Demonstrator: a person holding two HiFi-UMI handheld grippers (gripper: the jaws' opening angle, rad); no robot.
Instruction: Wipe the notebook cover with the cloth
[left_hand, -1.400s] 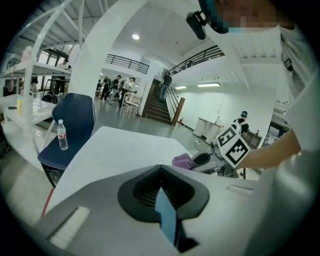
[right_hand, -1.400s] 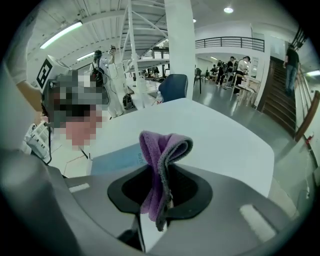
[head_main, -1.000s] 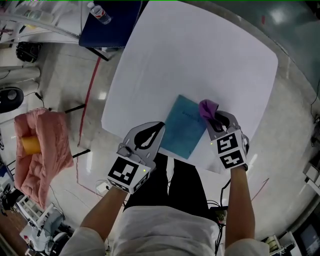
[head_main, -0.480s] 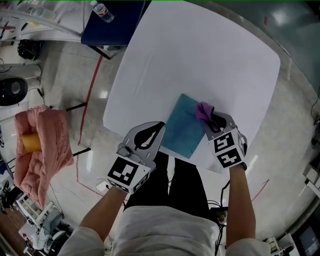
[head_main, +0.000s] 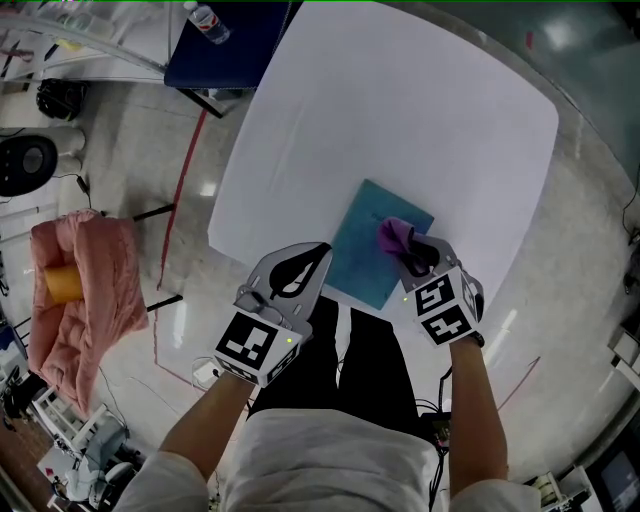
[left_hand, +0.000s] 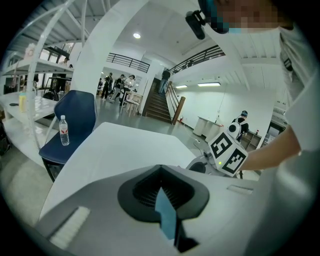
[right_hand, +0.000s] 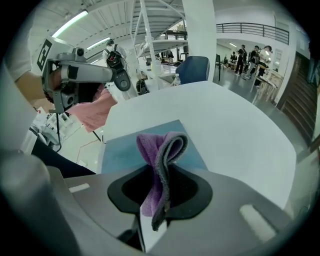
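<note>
Notebook (head_main: 362, 250), teal — flat on the white table (head_main: 400, 110), at its near edge. Right gripper (right_hand: 161, 185) clenched on the purple cloth (right_hand: 161, 147), its fold over the cover. Only the left gripper (left_hand: 162, 192) view shows those jaws pinching the notebook's edge — the head view hides the grip. Beyond the table: bottle (left_hand: 63, 131) on a blue chair (left_hand: 77, 117), label unreadable.

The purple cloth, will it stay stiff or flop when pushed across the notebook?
Probably floppy: the cloth folds over itself where it sticks out of the right tool. Likely light, since that fold holds up. Its fuzzy surface should drag, not slip.
</note>
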